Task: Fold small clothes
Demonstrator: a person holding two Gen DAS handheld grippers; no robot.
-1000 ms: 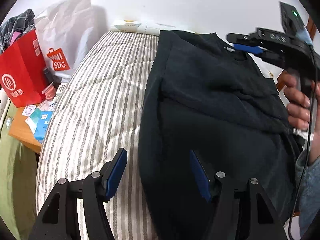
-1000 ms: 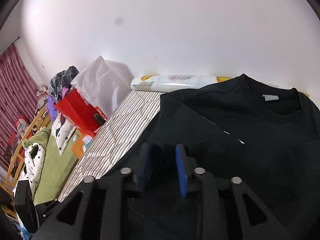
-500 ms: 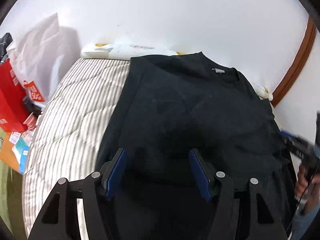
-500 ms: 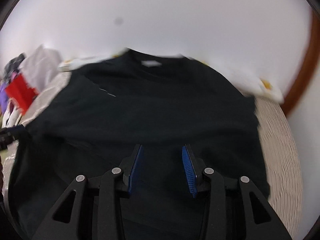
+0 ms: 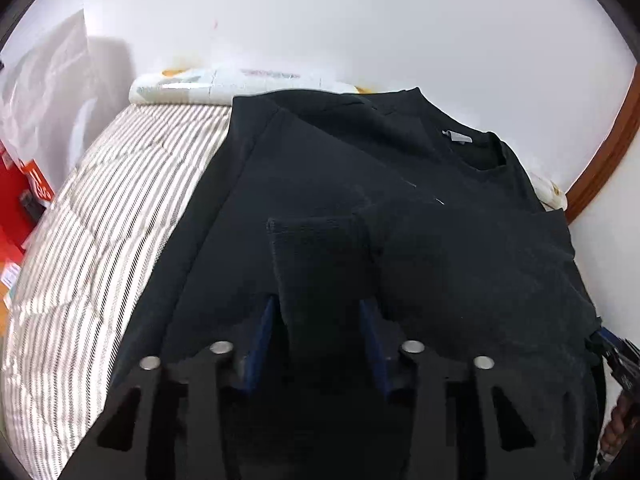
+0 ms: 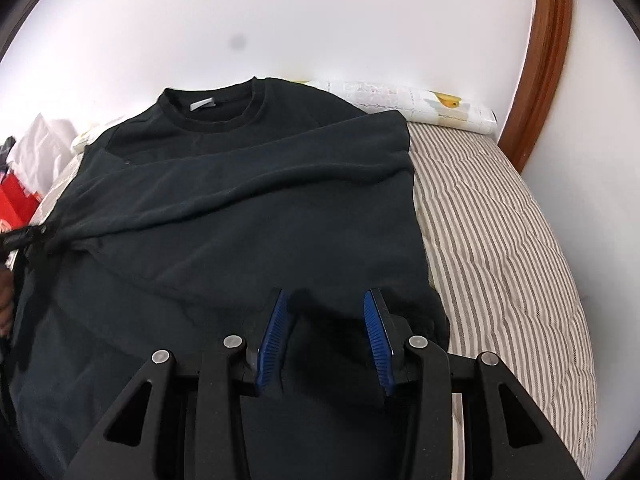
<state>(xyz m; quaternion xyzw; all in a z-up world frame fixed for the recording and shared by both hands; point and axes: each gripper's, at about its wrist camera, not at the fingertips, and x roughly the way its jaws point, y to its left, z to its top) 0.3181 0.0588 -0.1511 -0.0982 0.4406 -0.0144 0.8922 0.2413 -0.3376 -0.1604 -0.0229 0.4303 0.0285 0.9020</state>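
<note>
The black sweatshirt (image 6: 240, 240) lies flat across the striped bed (image 6: 500, 240), collar (image 6: 208, 116) toward the wall at the top of the frame and body running down to the bottom edge. My left tongs (image 5: 318, 344) are clamped on the sleeve (image 5: 320, 256). In the left view its cuff stands up between the blue pads. In the right view the same sleeve runs as a taut band from the upper right shoulder down to the far left edge, bunched where it is held.

My right tongs (image 6: 326, 336) stand with the pads apart, low over the right side of the body near the hem. Dark cloth sits between them, but I cannot tell whether any of it is pinched.

I judge this to be soft, fairly thick knit. It is light enough to lift by one corner, but limp, so whatever hangs free will sag and drag. The ribbed cuff and the hem are the firmest places to grip, and two layers at a seam should slip less than a single layer.

The sweatshirt's right edge lies well inside the bed, with bare striped cover stretching toward the lower right. In the left view there is more bare cover to the left. A white bundle (image 6: 400, 96) touches the shoulders at the top, and wooden trim (image 6: 548, 60) rises at the upper right. A red bag (image 5: 16, 200) sits off the bed at the left edge. A fold toward the collar has little spare room.
</note>
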